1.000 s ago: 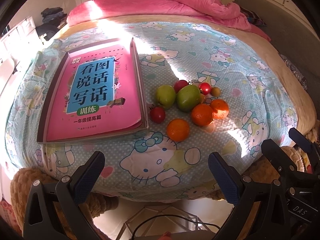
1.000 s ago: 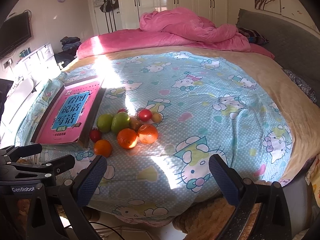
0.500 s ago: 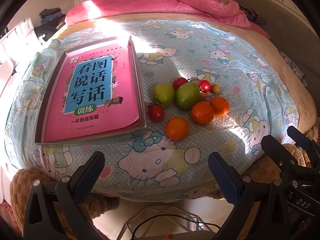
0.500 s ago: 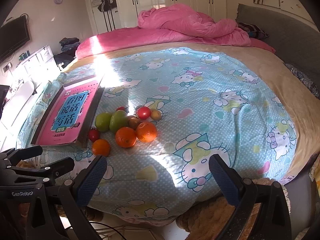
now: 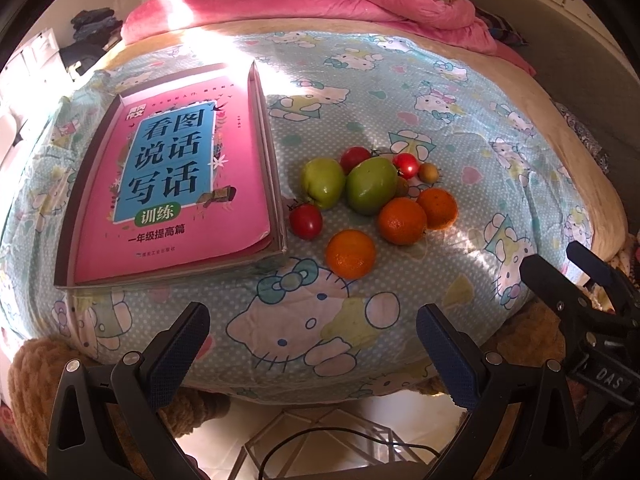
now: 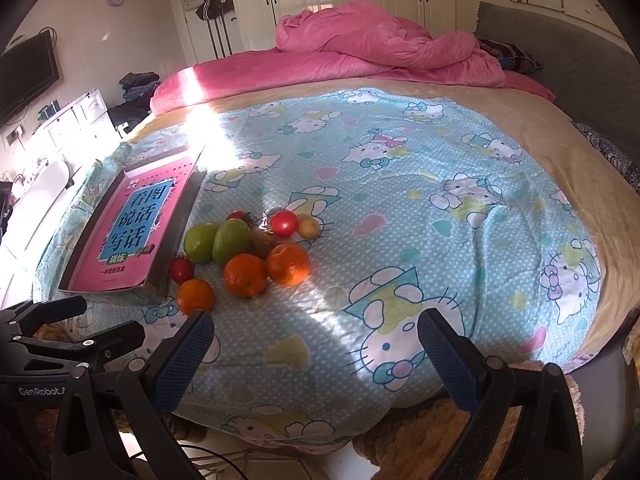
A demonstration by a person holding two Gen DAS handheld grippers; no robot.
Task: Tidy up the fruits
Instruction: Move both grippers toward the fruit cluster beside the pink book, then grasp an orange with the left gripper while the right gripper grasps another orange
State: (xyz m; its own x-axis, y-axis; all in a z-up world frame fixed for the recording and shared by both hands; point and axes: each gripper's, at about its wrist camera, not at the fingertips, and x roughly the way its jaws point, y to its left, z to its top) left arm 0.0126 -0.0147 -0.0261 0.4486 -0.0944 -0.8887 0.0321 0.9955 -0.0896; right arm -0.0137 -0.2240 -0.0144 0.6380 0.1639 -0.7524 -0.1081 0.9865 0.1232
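A cluster of fruit lies on the Hello Kitty sheet (image 5: 480,92): two green apples (image 5: 322,181) (image 5: 371,185), three oranges, the nearest one (image 5: 351,253), small red tomatoes (image 5: 306,221) and a small brownish fruit (image 5: 429,172). The same cluster shows in the right wrist view, with an orange (image 6: 245,274) and a green apple (image 6: 200,242). My left gripper (image 5: 312,344) is open and empty, short of the bed's near edge. My right gripper (image 6: 316,354) is open and empty, right of the fruit.
A shallow tray (image 5: 276,184) holding a pink book (image 5: 172,184) lies just left of the fruit, also in the right wrist view (image 6: 132,224). A pink duvet (image 6: 380,48) is piled at the far end. A brown fuzzy rug (image 5: 32,380) lies below the bed edge.
Both grippers have moved a little closer to the bed and the fruit. The left view tilted down slightly. Nothing was grasped; the jaws stay open.
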